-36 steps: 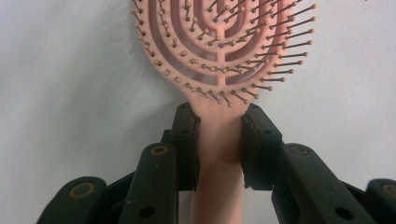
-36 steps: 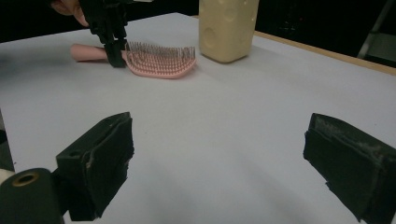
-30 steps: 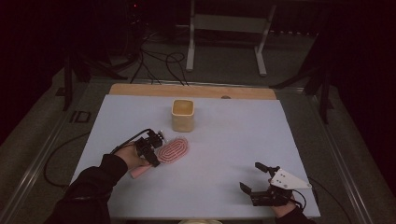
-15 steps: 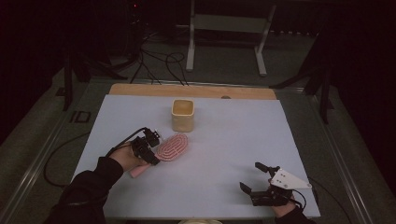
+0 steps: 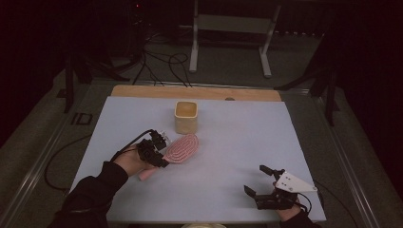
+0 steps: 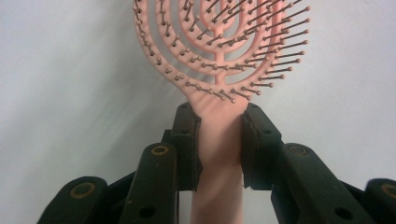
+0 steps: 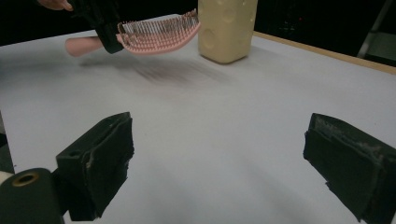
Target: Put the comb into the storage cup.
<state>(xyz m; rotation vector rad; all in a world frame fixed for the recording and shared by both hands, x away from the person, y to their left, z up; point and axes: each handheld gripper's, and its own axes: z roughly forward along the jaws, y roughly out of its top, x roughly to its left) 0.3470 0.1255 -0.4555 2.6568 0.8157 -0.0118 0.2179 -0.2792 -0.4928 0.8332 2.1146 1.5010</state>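
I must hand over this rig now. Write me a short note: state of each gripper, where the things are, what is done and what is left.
Left gripper: shut on the pink hairbrush, jaws clamped on its handle just below the head, bristles facing up. The right gripper view shows the brush lifted clear of the table, its head close to the cream holder.
Right gripper: open, holding nothing, low at the near right part of the table.
Done: brush picked up.
Left: probably to bring the brush over the holder, which stands upright at the middle back, and put it in; this is my guess.
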